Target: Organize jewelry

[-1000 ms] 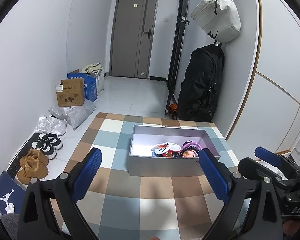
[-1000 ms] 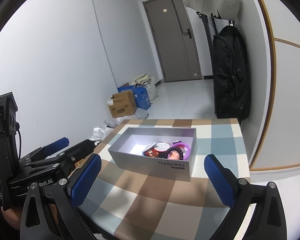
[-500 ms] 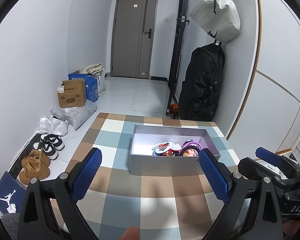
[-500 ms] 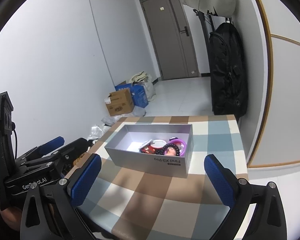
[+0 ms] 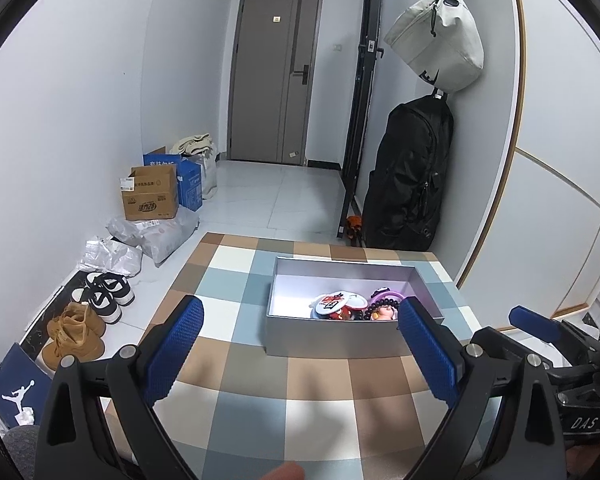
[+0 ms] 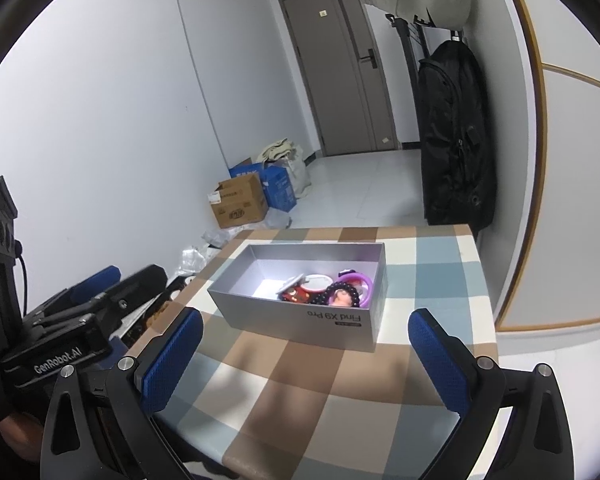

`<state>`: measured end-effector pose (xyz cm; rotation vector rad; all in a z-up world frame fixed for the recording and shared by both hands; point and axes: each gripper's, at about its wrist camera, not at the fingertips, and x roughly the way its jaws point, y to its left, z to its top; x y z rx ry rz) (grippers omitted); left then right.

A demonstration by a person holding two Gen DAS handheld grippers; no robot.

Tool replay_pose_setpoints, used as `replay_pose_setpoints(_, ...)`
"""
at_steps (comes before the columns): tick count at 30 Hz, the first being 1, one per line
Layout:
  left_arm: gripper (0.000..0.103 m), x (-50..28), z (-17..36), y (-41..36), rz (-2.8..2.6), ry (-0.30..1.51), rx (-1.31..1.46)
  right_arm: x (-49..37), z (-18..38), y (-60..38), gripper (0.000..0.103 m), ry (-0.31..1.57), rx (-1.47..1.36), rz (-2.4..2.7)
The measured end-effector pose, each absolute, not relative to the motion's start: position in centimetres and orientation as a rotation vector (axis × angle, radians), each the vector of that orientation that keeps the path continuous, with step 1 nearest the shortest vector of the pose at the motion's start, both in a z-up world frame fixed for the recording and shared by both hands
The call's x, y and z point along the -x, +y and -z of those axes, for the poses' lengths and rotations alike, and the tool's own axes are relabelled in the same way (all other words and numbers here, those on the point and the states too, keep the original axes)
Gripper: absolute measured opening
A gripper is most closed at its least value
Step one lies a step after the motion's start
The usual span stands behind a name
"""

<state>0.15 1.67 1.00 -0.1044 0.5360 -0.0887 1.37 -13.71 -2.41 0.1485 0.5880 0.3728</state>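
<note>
Both claws hang over the near end of the checked table (image 5: 236, 280) with nothing between their blue pads. Left claw (image 5: 300, 344) has its jaws wide apart, aimed at the grey box (image 5: 332, 344) from the near side. Right claw (image 6: 306, 346) is spread just as wide, looking at the same box from the near right.

That box sits toward the far right part of the table, lid off, its near wall printed with "Find X9 Pro" upside down in the right view. All the jewelry is bunched in the right half of the box: a purple bangle (image 6: 360, 280) against the right wall, a dark bead bracelet (image 6: 338, 292) just beside it, a round white badge (image 5: 334, 303) and a red piece (image 6: 296, 294) touching one another. Left half of the box floor is bare and brightly lit.

On the floor to the left lie shoes (image 5: 76, 330) and a cardboard carton (image 5: 150, 196). A black backpack (image 5: 408, 176) hangs on the right wall with a pale bag (image 5: 436, 40) above it, and a grey door (image 5: 274, 76) stands at the far end.
</note>
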Motion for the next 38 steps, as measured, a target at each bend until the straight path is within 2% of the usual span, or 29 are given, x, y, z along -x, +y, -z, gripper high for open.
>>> replay_pose_setpoints(38,0.095,-0.07,-0.67,1.45,0.111,0.580,0.093,-1.25,2.57,-13.52,0.103,0.607,-0.142,-0.358)
